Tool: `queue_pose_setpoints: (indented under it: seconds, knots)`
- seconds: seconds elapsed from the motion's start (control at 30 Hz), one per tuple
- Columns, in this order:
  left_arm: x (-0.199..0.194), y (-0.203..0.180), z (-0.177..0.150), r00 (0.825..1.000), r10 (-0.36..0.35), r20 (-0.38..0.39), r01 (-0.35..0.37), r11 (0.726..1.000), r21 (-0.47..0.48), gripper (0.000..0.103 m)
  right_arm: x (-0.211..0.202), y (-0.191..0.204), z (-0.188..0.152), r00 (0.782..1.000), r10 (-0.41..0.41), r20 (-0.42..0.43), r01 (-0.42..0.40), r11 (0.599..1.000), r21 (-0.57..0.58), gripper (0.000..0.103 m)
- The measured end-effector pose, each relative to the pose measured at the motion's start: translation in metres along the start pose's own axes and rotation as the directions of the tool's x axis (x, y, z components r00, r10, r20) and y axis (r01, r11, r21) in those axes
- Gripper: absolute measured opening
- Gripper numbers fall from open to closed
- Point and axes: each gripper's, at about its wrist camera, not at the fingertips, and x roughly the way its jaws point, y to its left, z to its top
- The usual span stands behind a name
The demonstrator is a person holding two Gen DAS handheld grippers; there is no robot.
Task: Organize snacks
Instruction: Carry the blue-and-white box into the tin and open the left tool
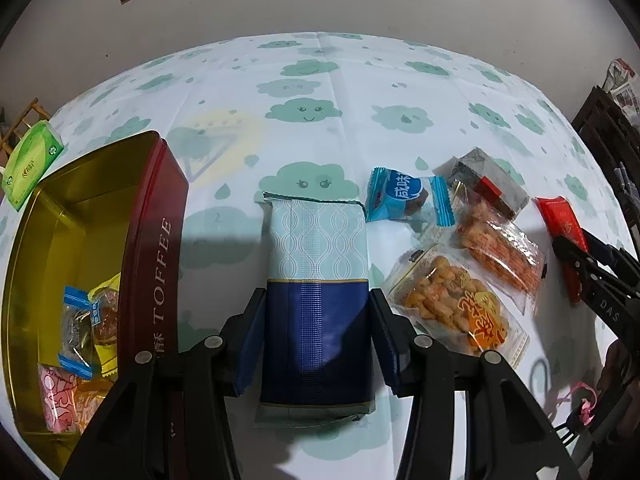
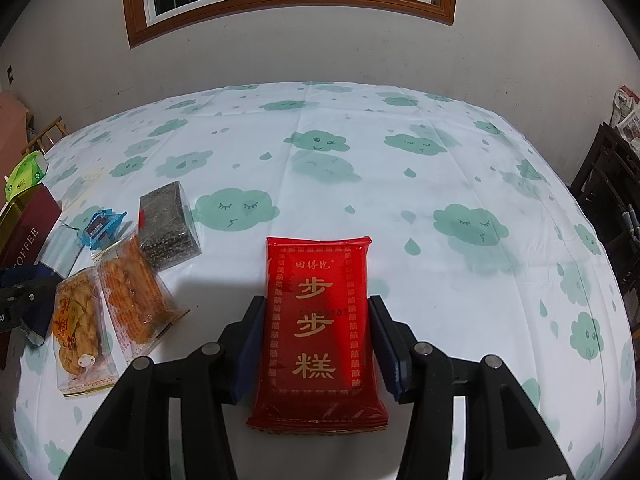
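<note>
Left view only: toffee tin (image 1: 160, 248) interior, wrapped sweets.
Left gripper (image 1: 318, 336): clenched on blue-white packet (image 1: 318, 280).
Right gripper (image 2: 318, 336): grasping red packet (image 2: 318, 320).

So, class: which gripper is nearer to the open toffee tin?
Left. The left gripper straddles the blue packet right beside the toffee tin; the right gripper, around the red packet, sits beyond the other snacks.

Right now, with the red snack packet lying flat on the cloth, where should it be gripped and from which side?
Grip the red snack packet across its narrow width at about mid-length, coming down from above and the near end, as the right gripper is placed. It is a flat rectangle with its long axis running away from the camera, so its long edges face the fingers, and neighbouring snacks lie clear to the left.
</note>
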Motion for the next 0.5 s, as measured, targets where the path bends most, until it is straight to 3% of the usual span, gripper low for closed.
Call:
queue_pose_setpoints:
  seconds: [0.5]
  knots:
    - [-0.047,0.008,0.007,0.998,-0.008,0.056,0.007,1.0,0.008,0.045,0.0,-0.001,0.0,1.0,-0.002,-0.001,0.002,1.0,-0.001,0.052]
